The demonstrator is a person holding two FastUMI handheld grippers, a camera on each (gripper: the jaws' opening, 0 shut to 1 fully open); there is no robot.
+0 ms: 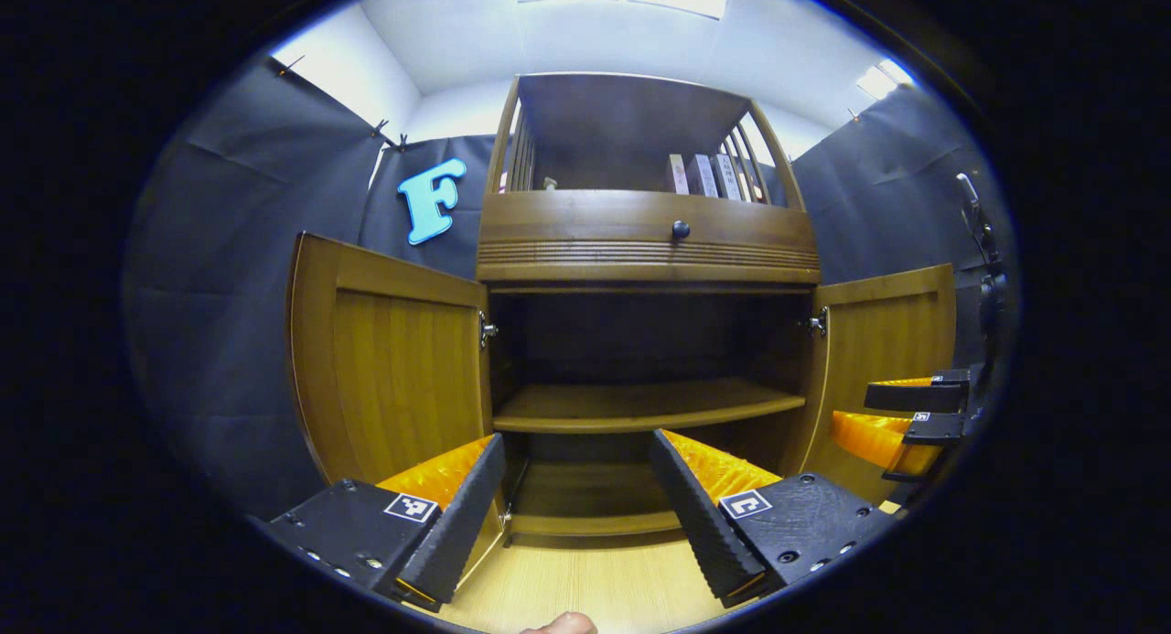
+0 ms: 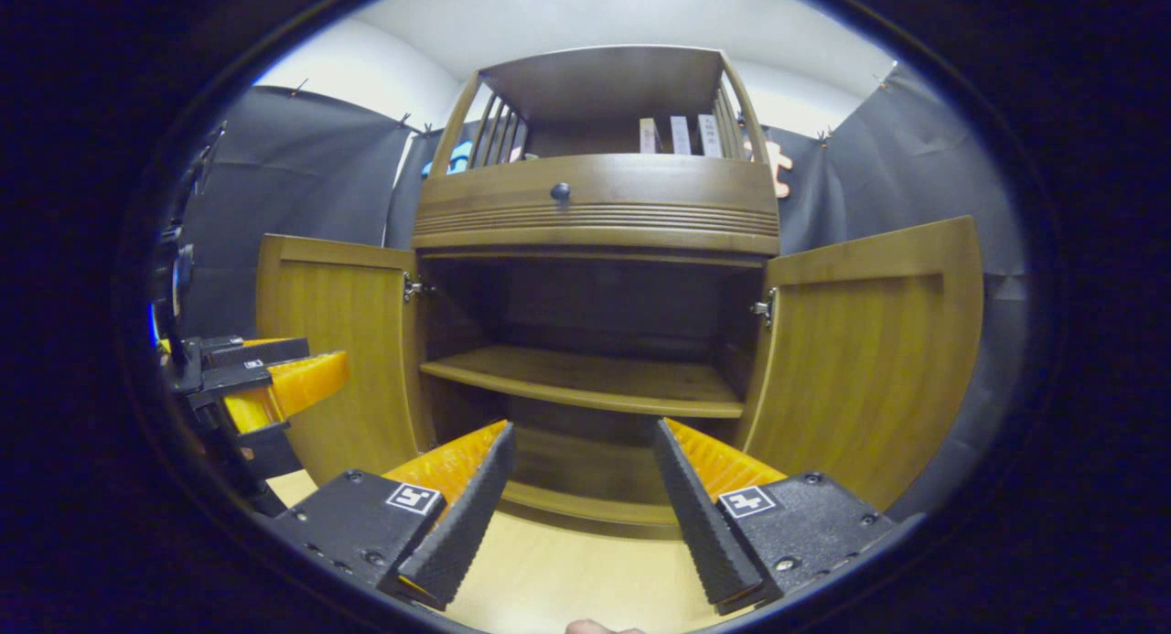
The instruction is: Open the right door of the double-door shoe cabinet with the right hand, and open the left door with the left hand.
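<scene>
Fingers spread on both the left gripper (image 1: 576,501) and the right gripper (image 2: 585,497), holding nothing. Cabinet (image 1: 645,241) straight ahead, left door (image 1: 389,373) and right door (image 2: 869,359) swung wide. Looks finished; back out straight, clear of the door edges.

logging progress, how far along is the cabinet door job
Both steps look done: the left door and right door stand swung wide, exposing the inner shelf. Nothing is in hand; the left hand-held gripper and right hand-held gripper are open, off the doors. Nothing visible remains.
</scene>
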